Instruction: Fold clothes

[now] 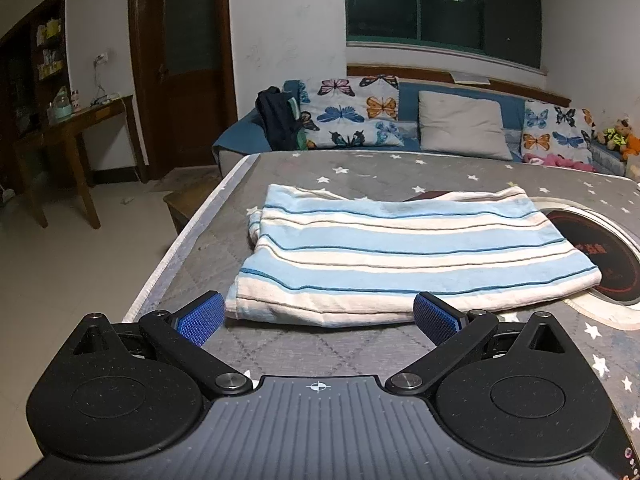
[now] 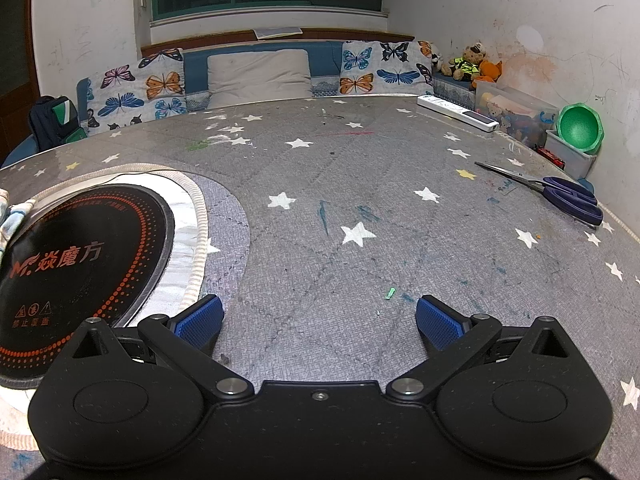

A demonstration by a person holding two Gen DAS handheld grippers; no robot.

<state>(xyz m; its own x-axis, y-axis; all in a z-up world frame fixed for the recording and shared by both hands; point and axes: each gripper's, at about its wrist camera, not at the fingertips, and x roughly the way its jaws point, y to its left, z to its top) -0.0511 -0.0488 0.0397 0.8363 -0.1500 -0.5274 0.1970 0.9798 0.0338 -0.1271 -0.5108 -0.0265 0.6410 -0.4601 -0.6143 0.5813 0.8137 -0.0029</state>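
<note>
A folded blue-and-white striped cloth (image 1: 400, 256) lies flat on the grey star-patterned table (image 1: 320, 344), its right end over a black round cooktop (image 1: 600, 256). My left gripper (image 1: 320, 316) is open and empty, just in front of the cloth's near edge, not touching it. My right gripper (image 2: 320, 318) is open and empty over bare table, right of the cooktop (image 2: 80, 256). Only a small corner of the cloth (image 2: 12, 216) shows at the left edge of the right wrist view.
Scissors (image 2: 560, 192) and a white power strip (image 2: 460, 114) lie at the table's far right. Toy bins and a green bowl (image 2: 580, 128) stand by the right wall. A sofa with butterfly cushions (image 1: 352, 112) runs behind the table. The table's left edge (image 1: 192, 232) drops to the floor.
</note>
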